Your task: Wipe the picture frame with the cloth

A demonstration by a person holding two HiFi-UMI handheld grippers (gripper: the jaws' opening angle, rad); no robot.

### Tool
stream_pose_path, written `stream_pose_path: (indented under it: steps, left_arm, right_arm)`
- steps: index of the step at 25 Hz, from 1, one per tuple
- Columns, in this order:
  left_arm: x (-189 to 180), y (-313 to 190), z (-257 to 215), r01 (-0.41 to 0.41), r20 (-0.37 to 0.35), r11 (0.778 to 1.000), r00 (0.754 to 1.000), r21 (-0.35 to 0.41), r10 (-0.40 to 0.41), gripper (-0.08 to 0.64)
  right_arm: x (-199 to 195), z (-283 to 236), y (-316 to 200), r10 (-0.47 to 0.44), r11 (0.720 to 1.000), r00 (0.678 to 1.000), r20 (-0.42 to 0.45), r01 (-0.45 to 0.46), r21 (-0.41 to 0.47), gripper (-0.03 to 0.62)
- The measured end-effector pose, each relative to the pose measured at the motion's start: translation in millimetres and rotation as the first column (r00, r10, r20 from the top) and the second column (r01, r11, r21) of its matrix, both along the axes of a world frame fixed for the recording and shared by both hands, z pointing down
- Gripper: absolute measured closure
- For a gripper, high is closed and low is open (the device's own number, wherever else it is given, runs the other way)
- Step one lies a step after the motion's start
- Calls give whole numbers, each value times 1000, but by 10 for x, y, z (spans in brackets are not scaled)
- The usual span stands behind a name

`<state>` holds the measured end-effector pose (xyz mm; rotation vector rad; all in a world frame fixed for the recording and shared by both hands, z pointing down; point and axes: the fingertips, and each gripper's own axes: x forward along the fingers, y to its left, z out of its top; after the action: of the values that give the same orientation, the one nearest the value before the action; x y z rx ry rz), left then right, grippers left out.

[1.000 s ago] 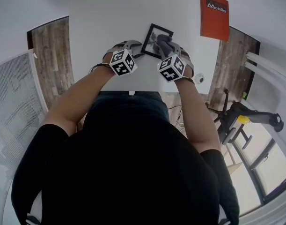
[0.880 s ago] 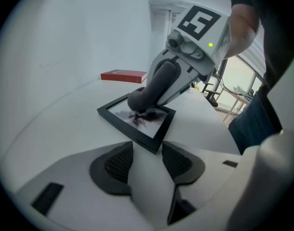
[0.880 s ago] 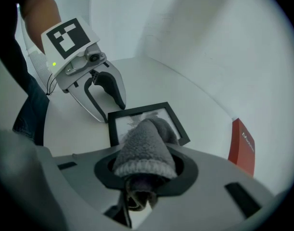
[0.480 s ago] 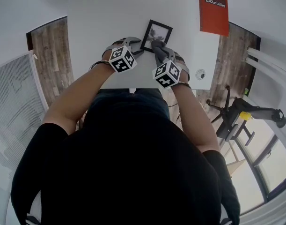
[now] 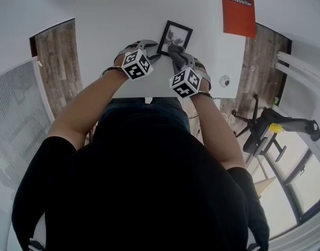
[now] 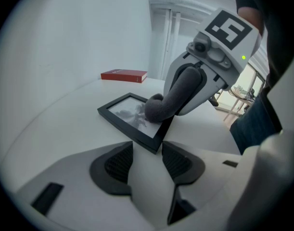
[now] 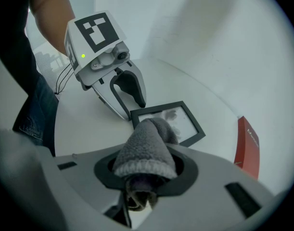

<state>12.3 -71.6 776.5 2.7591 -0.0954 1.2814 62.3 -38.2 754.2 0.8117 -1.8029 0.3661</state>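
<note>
A black picture frame (image 5: 175,36) lies flat on the white table (image 5: 118,20). My right gripper (image 7: 146,166) is shut on a rolled grey cloth (image 7: 147,146). The cloth's tip (image 6: 159,110) rests on the glass near the frame's (image 6: 127,114) near edge. My left gripper (image 6: 147,159) stands open at the frame's near left corner. That corner lies just past its pads (image 6: 117,163), with bare table between them. In the right gripper view, the left gripper's fingers (image 7: 132,88) stand at the frame's (image 7: 187,124) corner.
A red book (image 5: 238,10) lies at the table's far right edge and shows in the gripper views too (image 6: 123,75) (image 7: 247,146). A small round fitting (image 5: 224,81) sits at the table's near right corner. An office chair base (image 5: 264,129) stands on the floor to the right.
My right gripper has drawn the cloth across the frame, from its right part towards its near edge. The left gripper has stayed at the corner.
</note>
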Motion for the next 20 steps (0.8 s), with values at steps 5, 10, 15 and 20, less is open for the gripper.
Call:
stream_pose_path:
  steps: [5, 10, 15, 20]
  left_arm:
    - [-8, 11, 3, 0, 10, 1000, 1000, -3, 0, 365]
    - [2, 3, 4, 1, 12, 1000, 1000, 0, -1, 365]
    - [20, -3, 13, 10, 39, 1000, 999, -10, -9, 365]
    - [30, 0, 21, -1, 82, 999, 997, -33, 4, 365]
  right_arm:
    - [-9, -1, 24, -8, 1000, 1000, -3, 8, -3, 483]
    - [-3, 2, 19, -10, 1000, 1000, 1, 10, -3, 483]
    - [14, 1, 2, -22, 1000, 1000, -3, 22, -15, 483]
    - [17, -73, -50, -30, 999, 1000, -7, 30, -16, 483]
